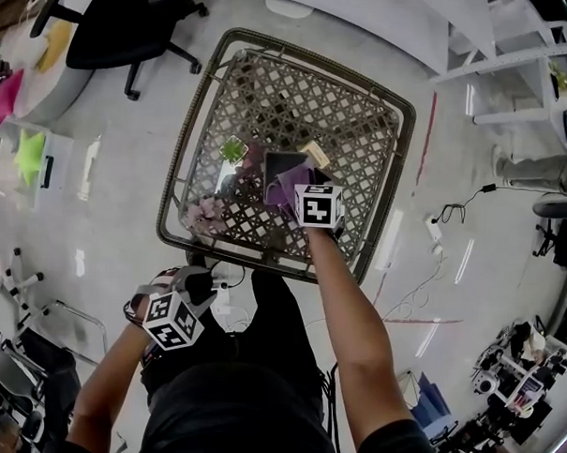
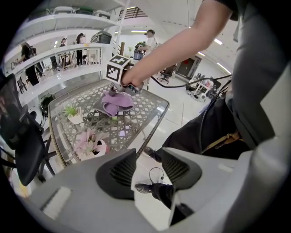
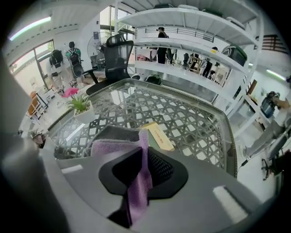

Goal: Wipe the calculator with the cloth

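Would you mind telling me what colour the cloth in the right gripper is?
Light purple; the cloth shows best in the right gripper view.

In the head view, the calculator lies near the middle of the lattice table. The cloth lies on the calculator's 6 o'clock part and runs up between the jaws of the right gripper. From the calculator, a small potted plant stands at 10 o'clock, a slim flat box lies just beside it at 2 o'clock, and a pot of flowers sits at 8 o'clock near the table's edge. The left gripper hangs off the table at its 7 o'clock. An office chair stands on the floor at the table's 11 o'clock.
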Demonstrator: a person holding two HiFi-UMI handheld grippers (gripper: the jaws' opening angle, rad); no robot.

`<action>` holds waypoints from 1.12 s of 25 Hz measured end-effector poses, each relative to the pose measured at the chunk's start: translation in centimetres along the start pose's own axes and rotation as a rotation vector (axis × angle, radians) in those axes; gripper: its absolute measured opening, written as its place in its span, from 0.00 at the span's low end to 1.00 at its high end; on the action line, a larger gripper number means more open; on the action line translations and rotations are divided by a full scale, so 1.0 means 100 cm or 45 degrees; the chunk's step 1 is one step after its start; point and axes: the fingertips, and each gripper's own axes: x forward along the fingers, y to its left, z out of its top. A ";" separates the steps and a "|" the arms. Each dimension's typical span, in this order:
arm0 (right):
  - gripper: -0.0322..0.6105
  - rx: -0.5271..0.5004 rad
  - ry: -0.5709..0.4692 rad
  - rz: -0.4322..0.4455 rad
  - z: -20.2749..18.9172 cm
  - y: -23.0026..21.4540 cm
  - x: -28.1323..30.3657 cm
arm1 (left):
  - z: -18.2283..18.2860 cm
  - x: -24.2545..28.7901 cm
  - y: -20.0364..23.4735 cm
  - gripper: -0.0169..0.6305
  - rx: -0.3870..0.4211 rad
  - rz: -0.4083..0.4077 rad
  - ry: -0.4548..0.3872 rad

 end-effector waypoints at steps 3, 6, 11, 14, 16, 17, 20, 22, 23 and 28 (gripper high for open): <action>0.11 0.018 0.034 -0.023 -0.016 -0.009 -0.007 | -0.001 -0.001 -0.003 0.38 0.011 -0.005 0.005; 0.11 0.044 0.048 -0.041 -0.029 -0.021 -0.018 | 0.001 -0.009 -0.001 0.38 0.017 0.032 -0.005; 0.11 0.088 0.042 -0.099 -0.039 -0.053 -0.033 | -0.008 -0.040 0.031 0.38 -0.077 0.154 -0.025; 0.11 0.133 0.034 -0.122 -0.046 -0.072 -0.041 | -0.024 -0.066 0.057 0.38 -0.151 0.232 -0.034; 0.11 0.164 0.039 -0.150 -0.049 -0.080 -0.053 | -0.037 -0.089 0.071 0.38 -0.214 0.290 -0.034; 0.11 0.179 0.050 -0.163 -0.050 -0.083 -0.058 | -0.044 -0.100 0.076 0.38 -0.243 0.319 -0.035; 0.11 0.226 0.081 -0.197 -0.056 -0.094 -0.071 | -0.061 -0.129 0.087 0.38 -0.302 0.399 -0.041; 0.11 0.264 0.093 -0.204 -0.062 -0.099 -0.079 | -0.070 -0.145 0.088 0.38 -0.324 0.435 -0.042; 0.11 0.287 0.096 -0.194 -0.066 -0.100 -0.083 | -0.074 -0.151 0.087 0.38 -0.331 0.449 -0.043; 0.11 0.419 0.066 -0.026 -0.065 -0.093 -0.098 | -0.079 -0.177 0.084 0.38 -0.359 0.504 -0.086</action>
